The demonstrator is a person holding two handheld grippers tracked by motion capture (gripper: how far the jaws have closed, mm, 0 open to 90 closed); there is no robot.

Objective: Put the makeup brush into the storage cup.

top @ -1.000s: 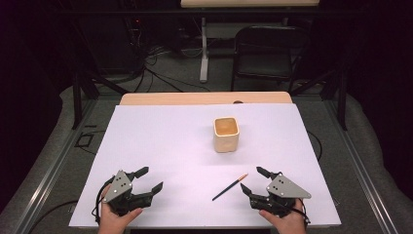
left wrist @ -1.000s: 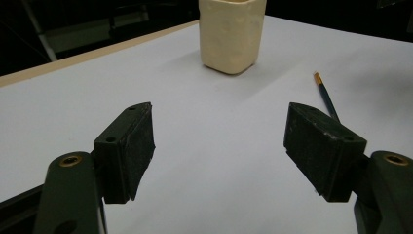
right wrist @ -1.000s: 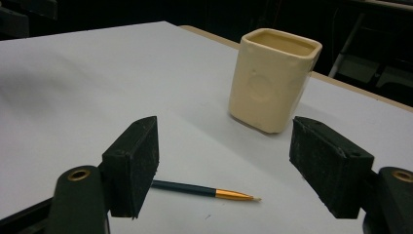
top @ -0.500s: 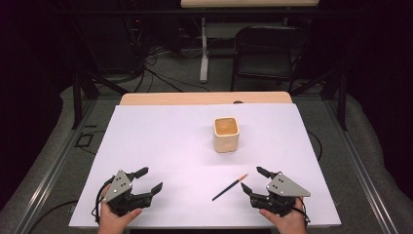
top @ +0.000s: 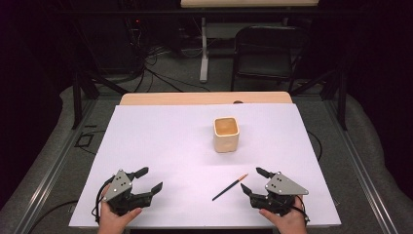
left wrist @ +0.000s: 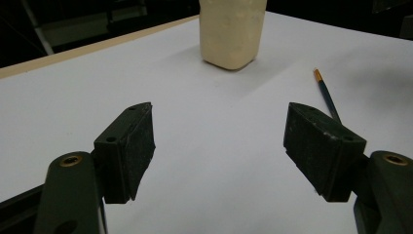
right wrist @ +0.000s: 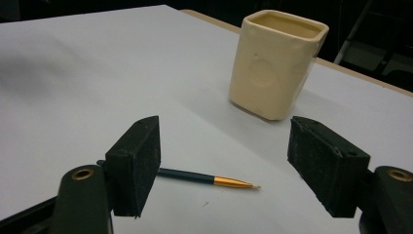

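One pen (top: 230, 187) lies flat near the tabletop's (top: 160, 136) front edge, just left of the right tool (top: 252, 181), untouched. One cream cup (top: 226, 134) stands mid-tabletop. Two tools, both released; left tool (top: 149, 179) sits at the front-left corner.

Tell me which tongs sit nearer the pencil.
Right. The right tongs sit open just beside the pencil, not touching it; the left tongs, also open, rest across the table.

cup (right wrist: 276, 63): glazed ceramic, glossy | pen (right wrist: 204, 179): smooth, metallic gold tip | table cover (top: 165, 141): matt paper
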